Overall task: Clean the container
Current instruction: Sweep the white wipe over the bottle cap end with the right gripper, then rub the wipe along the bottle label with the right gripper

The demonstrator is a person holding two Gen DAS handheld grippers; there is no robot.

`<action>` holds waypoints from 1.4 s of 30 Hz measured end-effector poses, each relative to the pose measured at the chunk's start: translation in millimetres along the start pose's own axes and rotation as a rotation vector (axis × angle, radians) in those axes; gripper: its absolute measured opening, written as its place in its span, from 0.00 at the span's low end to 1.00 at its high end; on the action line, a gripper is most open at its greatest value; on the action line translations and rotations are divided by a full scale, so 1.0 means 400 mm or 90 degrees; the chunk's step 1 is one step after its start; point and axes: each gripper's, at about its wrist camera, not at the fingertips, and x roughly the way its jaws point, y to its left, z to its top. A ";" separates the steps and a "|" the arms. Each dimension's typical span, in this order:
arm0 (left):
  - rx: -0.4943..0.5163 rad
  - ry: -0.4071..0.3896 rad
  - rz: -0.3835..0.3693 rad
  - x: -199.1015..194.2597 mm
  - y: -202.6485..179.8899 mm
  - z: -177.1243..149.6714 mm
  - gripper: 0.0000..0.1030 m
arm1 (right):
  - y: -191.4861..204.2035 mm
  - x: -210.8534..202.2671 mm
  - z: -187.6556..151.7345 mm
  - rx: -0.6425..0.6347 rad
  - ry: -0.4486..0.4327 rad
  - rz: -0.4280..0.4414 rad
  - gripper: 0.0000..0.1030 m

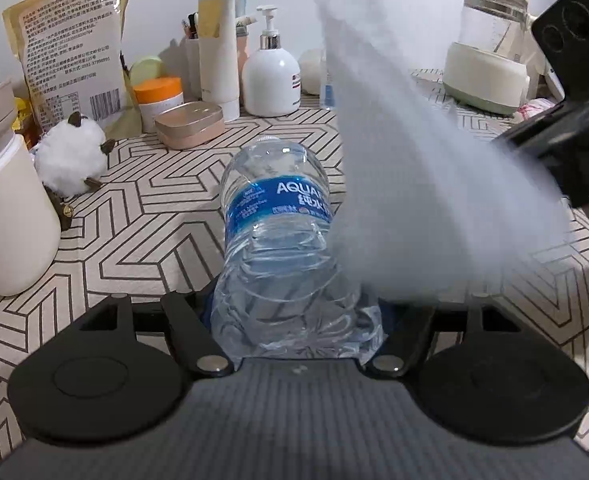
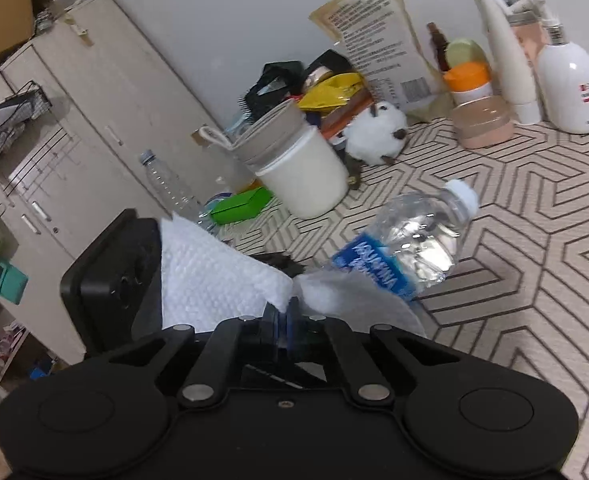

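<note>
From the left wrist I see my left gripper clamped on the base of the bottle, which points away over the patterned table; a blurred white tissue drapes across its right side, with my right gripper behind it. From the right wrist, my right gripper pinches the tissue, fingers together, pressing it against the bottle near the label; the cap points toward a white cup.
</note>
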 end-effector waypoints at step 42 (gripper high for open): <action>0.021 -0.003 -0.016 -0.003 -0.017 -0.003 0.71 | -0.112 -0.023 0.013 0.081 -0.064 -0.153 0.36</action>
